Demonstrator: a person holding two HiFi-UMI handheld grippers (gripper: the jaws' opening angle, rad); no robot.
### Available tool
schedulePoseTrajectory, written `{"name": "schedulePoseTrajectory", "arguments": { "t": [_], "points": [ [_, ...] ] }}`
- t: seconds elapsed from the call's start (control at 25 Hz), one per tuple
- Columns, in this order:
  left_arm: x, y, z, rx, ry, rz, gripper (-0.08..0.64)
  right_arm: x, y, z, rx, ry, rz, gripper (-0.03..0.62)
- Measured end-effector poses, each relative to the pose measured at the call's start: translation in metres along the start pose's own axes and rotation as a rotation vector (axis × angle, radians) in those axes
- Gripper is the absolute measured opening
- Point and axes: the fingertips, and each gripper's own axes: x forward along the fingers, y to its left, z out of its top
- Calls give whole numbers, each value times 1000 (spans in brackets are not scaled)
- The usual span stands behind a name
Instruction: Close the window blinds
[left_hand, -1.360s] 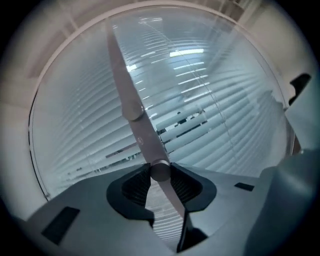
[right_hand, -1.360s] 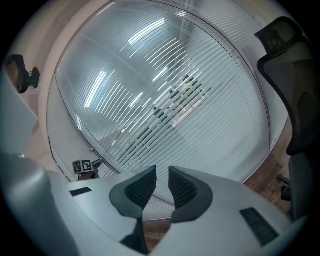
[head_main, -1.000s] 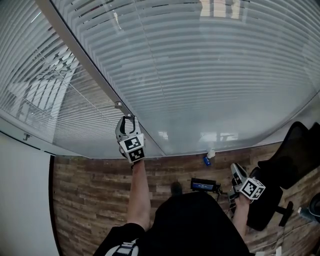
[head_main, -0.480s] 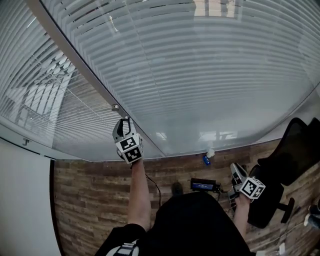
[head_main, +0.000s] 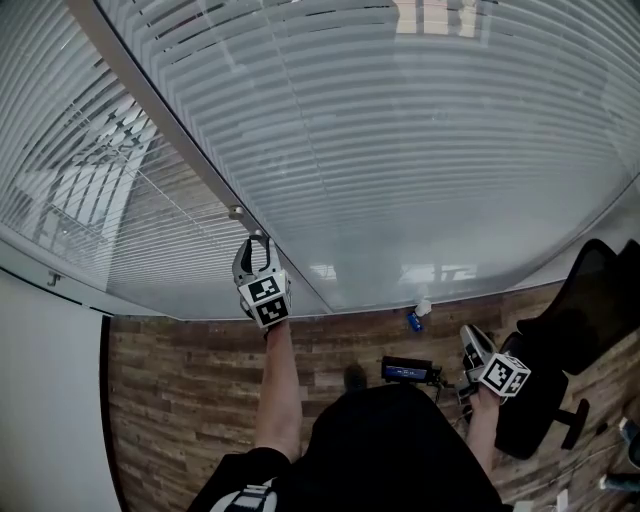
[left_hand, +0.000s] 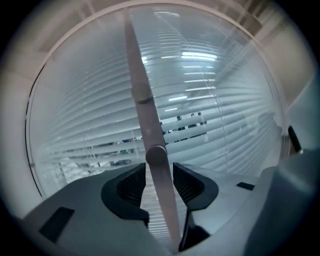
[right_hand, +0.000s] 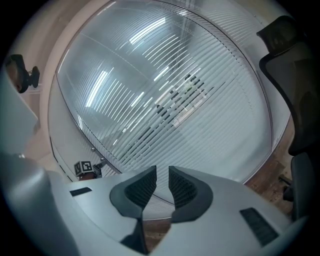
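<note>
Cool daylight glows through blinds (head_main: 400, 150); fisheye-warped, vignetted edges.

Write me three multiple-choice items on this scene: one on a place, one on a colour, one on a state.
1. Where is the right gripper?
A) raised overhead
B) low, beside the office chair
C) resting on the floor

2. What colour is the office chair?
A) red
B) white
C) black

3. How do the jaws of the left gripper stand?
A) pressed together, empty
B) apart, with the tilt wand between them
C) clamped on a cord

Answers:
1 B: the head view shows the right gripper down by the office chair.
2 C: its back and seat are black.
3 B: the left gripper's jaws are opening, with the tilt wand between them and a gap at each side.
</note>
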Motion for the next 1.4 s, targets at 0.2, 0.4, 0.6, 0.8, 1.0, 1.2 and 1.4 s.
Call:
{"name": "schedulePoseTrajectory", "arguments": {
  "t": [0.2, 0.4, 0.6, 0.8, 1.0, 1.2, 1.4],
  "points": [
    [-6, 6, 12, -416, -91, -107, 172, 0, -1, -1, 5, -1, -1, 75],
    [0, 12, 16, -354, -46, -67, 154, -2, -5, -3, 10, -4, -6, 75],
    [-1, 1, 8, -49, 7, 21, 138, -8, -16, -6, 15, -5, -13, 75],
    [-1, 2, 6, -20, 16, -3, 141, -7, -18, -9, 21, 0, -18, 75],
    [-7, 2, 17, -137, -48, -29, 143, -10, -10, -7, 26, -18, -4, 75],
    [-1, 15, 18, -281, -39, -78, 140, -7, -6, -10, 22, -12, -14, 75],
    [5, 15, 15, -114, -5, -35, 139, -12, -6, -8, 34, -16, -17, 75]
  ]
}}
